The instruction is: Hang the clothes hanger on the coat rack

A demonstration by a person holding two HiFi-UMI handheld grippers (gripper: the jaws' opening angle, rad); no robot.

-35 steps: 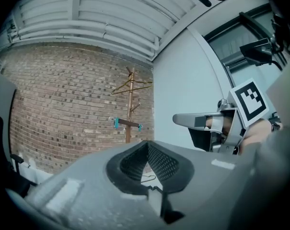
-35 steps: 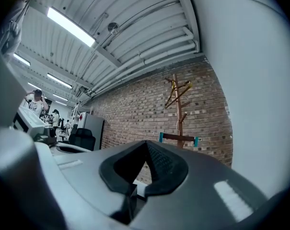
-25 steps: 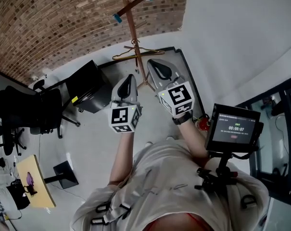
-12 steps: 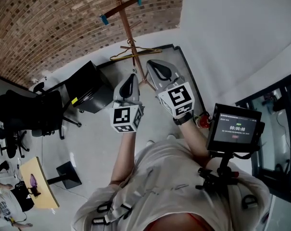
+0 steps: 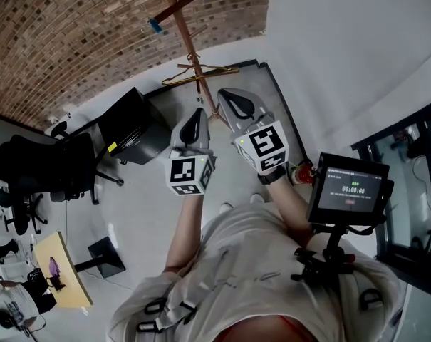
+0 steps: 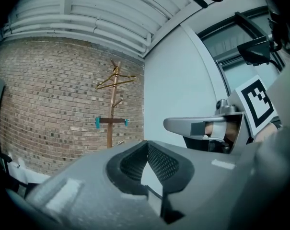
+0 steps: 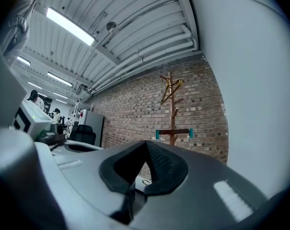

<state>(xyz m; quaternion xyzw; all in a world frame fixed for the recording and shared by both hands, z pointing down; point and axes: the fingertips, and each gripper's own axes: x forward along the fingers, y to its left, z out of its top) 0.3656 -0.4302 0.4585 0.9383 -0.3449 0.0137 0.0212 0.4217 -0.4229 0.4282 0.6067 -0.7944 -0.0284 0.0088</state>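
Note:
A wooden coat rack (image 5: 190, 45) stands against the brick wall, with a crossbar tipped in teal (image 5: 178, 9). A thin wire clothes hanger (image 5: 201, 72) hangs on its pole; in the gripper views the hanger (image 6: 115, 80) (image 7: 171, 87) sits near the top of the rack. My left gripper (image 5: 194, 117) and right gripper (image 5: 229, 100) are held side by side in front of me, well short of the rack and pointing at it. Both are shut with nothing between the jaws (image 6: 149, 176) (image 7: 140, 169).
A black cabinet (image 5: 133, 127) and a black office chair (image 5: 37, 166) stand to the left of the rack. A small wooden table (image 5: 62, 280) is at lower left. A timer screen (image 5: 349, 189) is mounted at my right, beside a white wall (image 5: 343, 48).
The view has shifted a little, so the rack sits slightly higher in the head view. Both grippers keep nearly the same place and stay shut.

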